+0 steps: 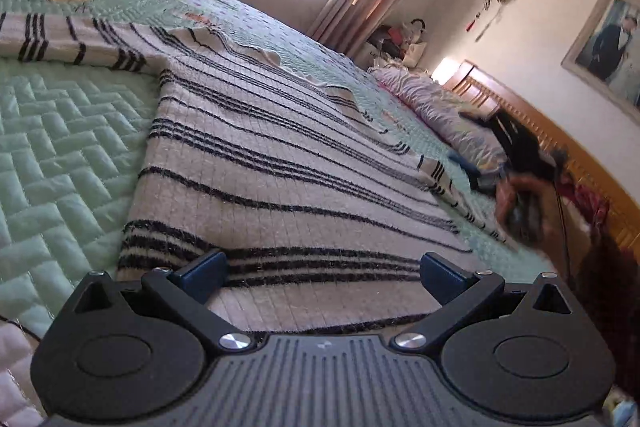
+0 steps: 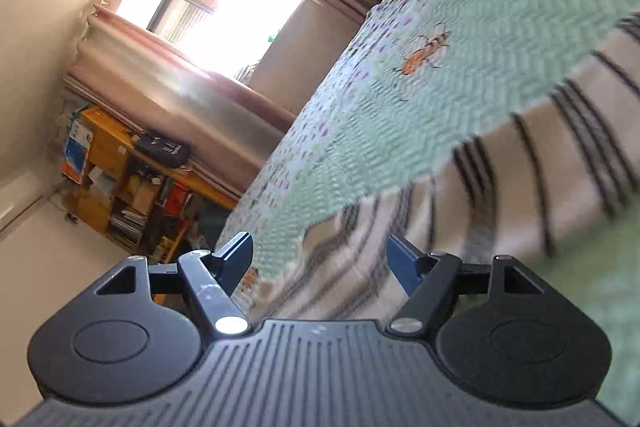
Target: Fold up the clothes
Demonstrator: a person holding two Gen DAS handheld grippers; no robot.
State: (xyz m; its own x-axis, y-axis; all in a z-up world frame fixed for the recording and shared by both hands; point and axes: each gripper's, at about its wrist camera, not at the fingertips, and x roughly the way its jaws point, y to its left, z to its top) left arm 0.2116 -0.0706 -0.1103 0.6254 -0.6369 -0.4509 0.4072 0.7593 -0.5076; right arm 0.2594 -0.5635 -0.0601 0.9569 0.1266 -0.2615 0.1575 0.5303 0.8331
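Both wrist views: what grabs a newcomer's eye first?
The striped sweater, white with black bands, lies spread flat on the green quilt and fills the middle of the left view. Behind it the bright window glares between pink curtains. In the foreground of each view the left tool and right tool stand open over the sweater, gripping nothing.

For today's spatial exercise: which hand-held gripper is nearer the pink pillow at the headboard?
Right: it hovers beside the pink pillow. The left hand-held gripper sits far back, across the striped sweater.
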